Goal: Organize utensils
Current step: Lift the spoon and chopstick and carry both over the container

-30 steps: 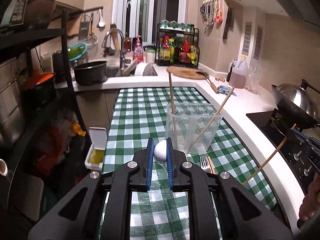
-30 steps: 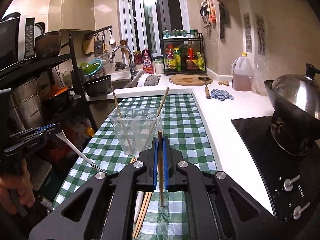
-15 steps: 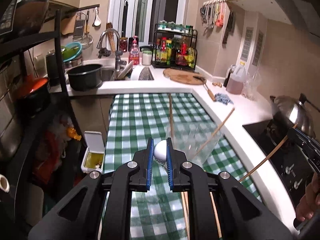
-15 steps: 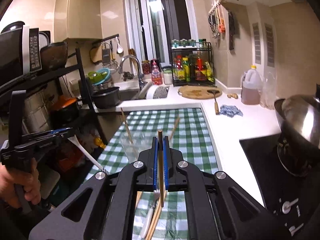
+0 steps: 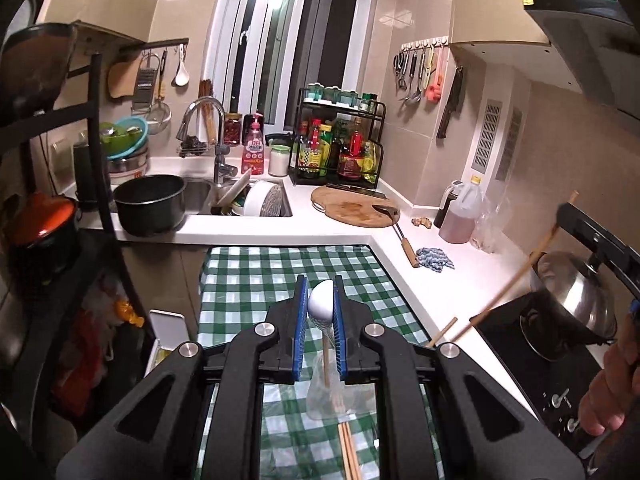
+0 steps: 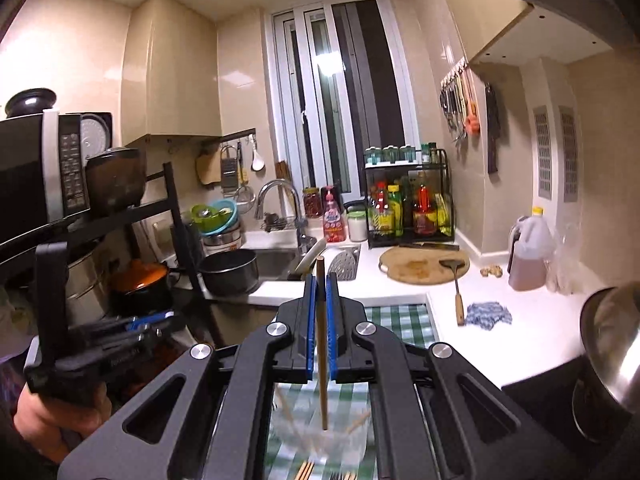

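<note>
My left gripper (image 5: 321, 307) is clamped on the white bowl of a spoon (image 5: 321, 305), held above the clear cup (image 5: 334, 394) on the checked cloth (image 5: 256, 280) of the bench. My right gripper (image 6: 320, 308) is closed tight on an upright chopstick (image 6: 321, 344), whose lower end hangs over the same cup, where other chopsticks lean. More chopsticks (image 5: 349, 452) lie flat on the cloth just beside the cup.
</note>
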### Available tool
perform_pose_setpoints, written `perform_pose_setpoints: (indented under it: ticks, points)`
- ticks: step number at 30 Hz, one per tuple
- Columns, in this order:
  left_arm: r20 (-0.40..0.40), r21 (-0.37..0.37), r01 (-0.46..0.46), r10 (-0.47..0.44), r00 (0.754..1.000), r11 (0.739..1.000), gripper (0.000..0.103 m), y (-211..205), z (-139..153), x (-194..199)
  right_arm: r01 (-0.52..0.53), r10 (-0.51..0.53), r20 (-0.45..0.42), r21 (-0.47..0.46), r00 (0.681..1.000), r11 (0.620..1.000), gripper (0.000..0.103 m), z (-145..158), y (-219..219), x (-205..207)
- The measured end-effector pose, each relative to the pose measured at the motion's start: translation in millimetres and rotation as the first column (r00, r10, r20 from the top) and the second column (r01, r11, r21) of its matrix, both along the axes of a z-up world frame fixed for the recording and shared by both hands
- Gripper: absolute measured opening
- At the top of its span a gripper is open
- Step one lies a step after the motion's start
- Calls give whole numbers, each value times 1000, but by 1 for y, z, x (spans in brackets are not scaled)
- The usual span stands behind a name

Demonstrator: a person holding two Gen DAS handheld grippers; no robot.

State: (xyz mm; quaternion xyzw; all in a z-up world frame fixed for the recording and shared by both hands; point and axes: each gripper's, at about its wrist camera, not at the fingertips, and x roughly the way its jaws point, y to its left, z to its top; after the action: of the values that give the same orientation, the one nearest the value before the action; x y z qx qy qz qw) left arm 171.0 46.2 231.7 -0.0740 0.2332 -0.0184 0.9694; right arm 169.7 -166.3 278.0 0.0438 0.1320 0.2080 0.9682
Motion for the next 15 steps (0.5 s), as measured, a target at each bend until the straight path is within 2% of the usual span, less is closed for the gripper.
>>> perform_pose_setpoints:
  ticks: [3, 8, 15]
  points:
    - [-28, -13, 2, -2, 1000, 1000, 12, -2, -17, 16, 6, -6, -1, -2, 1000, 1000, 5, -11, 7, 18]
    - [-89, -9, -1, 0, 996, 1000, 12, -4, -54, 33, 15, -17, -39, -43, 999, 999, 5, -52, 18, 45]
    - [-123, 5, -5, 5, 992, 1000, 12, -1, -86, 45, -1, -3, -112, -36, 994, 999, 5, -96, 20, 64]
